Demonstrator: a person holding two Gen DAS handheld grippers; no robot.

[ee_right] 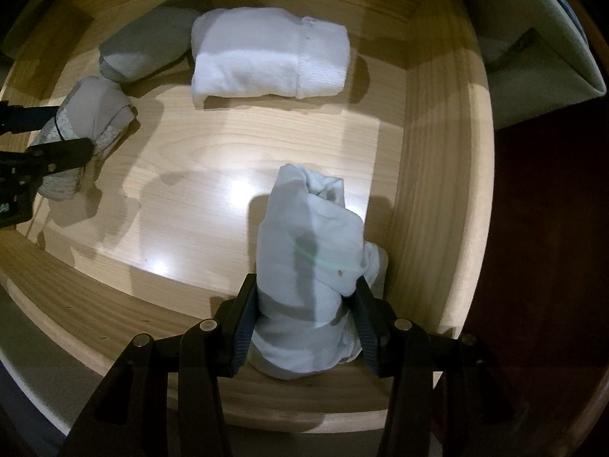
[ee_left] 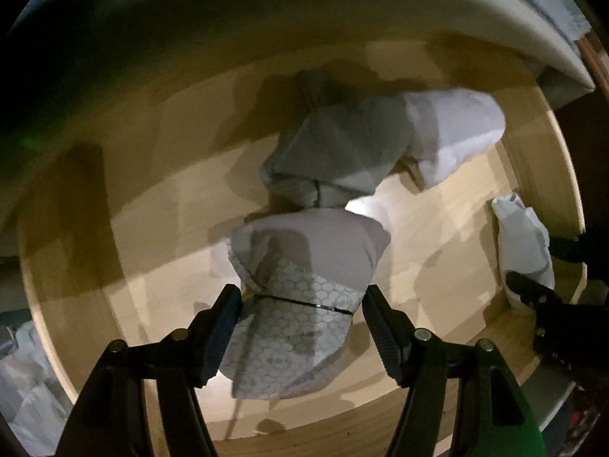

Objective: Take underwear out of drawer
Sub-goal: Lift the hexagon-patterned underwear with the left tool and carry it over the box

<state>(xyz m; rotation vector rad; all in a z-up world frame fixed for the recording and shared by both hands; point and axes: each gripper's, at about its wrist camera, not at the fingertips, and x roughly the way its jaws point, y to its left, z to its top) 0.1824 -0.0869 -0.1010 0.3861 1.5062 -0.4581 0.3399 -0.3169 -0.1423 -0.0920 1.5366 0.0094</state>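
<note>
An open wooden drawer holds several rolled underwear. My left gripper straddles a grey roll with a honeycomb-patterned band; its fingers stand either side, a small gap on each side. This roll and the left gripper also show in the right wrist view. My right gripper is shut on a pale blue-grey roll near the drawer's right wall. A white roll and a grey roll lie at the back.
The drawer's front rim curves below my grippers. A pale cabinet front looms above the drawer. Dark floor lies right of the drawer. Pale cloth lies outside the drawer at the left.
</note>
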